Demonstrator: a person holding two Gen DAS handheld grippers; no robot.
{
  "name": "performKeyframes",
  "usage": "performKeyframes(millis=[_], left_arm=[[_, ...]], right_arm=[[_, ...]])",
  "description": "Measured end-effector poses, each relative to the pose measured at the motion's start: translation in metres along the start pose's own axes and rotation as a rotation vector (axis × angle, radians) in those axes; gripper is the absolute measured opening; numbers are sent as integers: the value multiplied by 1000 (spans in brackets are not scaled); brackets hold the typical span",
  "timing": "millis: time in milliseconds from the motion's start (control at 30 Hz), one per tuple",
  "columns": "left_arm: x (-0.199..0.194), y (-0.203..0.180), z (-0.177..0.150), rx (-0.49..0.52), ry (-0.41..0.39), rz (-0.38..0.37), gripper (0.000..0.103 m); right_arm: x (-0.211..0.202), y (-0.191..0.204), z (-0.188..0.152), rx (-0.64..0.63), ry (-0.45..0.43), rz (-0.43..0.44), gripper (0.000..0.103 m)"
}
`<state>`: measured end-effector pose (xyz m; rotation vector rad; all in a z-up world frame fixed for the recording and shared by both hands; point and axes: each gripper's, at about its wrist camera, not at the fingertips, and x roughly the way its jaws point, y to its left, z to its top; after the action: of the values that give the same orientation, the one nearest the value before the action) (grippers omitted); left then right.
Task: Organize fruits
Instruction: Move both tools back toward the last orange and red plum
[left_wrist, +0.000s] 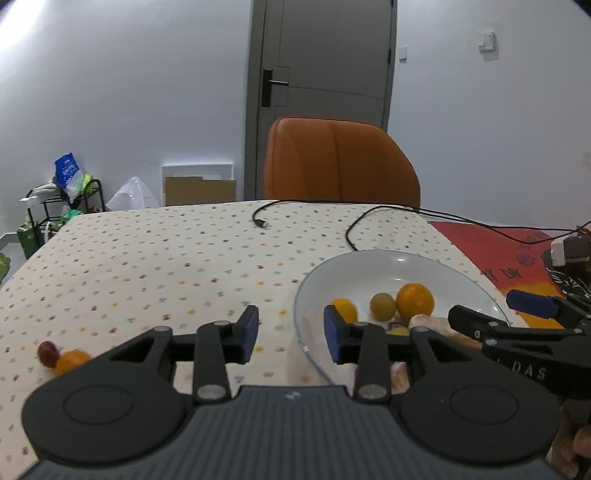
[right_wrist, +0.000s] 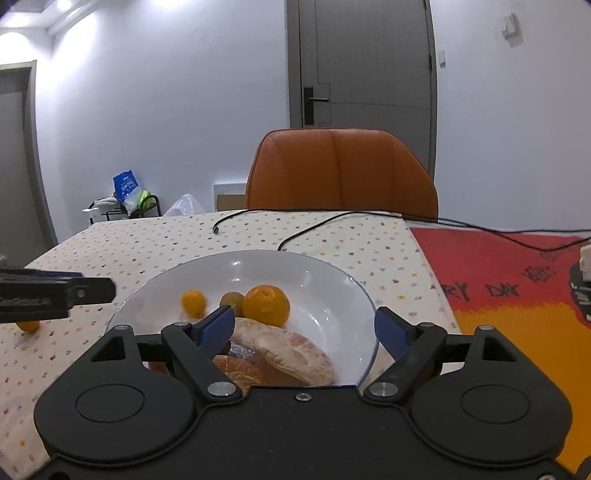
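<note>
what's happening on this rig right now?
A person is sorting fruit into a white plate with two handheld grippers. Both the left gripper and right gripper are open and hold nothing. The plate already holds an orange, a small yellow fruit, a greenish fruit and peeled citrus segments. Off to the left on the dotted tablecloth, a small orange fruit and a dark red fruit remain outside the plate.

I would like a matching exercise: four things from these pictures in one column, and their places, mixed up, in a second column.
1. large round orange
2. dark red fruit
3. black cable end
4. orange leather chair

a. behind the table
b. in the white plate
c. on the dotted tablecloth, far side
d. on the tablecloth, left of the left gripper

Pairs: 1-b, 2-d, 3-c, 4-a
</note>
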<state>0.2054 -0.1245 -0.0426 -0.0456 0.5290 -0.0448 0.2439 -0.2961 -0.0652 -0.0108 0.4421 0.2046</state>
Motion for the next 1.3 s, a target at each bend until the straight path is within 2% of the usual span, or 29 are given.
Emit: performKeyframes(millis=[133, 300, 400, 533, 633, 833, 1000, 1300], left_arm=[[-10, 7, -2, -12, 0, 15, 47], [-27, 16, -3, -20, -23, 45, 68], [-38, 24, -5, -31, -46, 56, 76], [-49, 36, -8, -42, -54, 69, 78], [-57, 45, -10, -52, -59, 93, 81], [-78, 66, -14, -66, -76, 127, 90], [-100, 87, -17, -81, -109, 149, 94], [-114, 122, -26, -113, -102, 182, 94]], right_arm=[[-4, 4, 0, 21, 19, 14, 83], [-17, 15, 5, 24, 19, 32, 85], [-28, 23, 7, 21, 12, 42, 89], [-39, 34, 8, 13, 11, 51, 92], [-44, 42, 9, 15, 13, 61, 97], [-52, 58, 11, 25, 18, 58, 103], [-61, 73, 11, 33, 21, 69, 103], [-62, 99, 6, 51, 51, 85, 103]])
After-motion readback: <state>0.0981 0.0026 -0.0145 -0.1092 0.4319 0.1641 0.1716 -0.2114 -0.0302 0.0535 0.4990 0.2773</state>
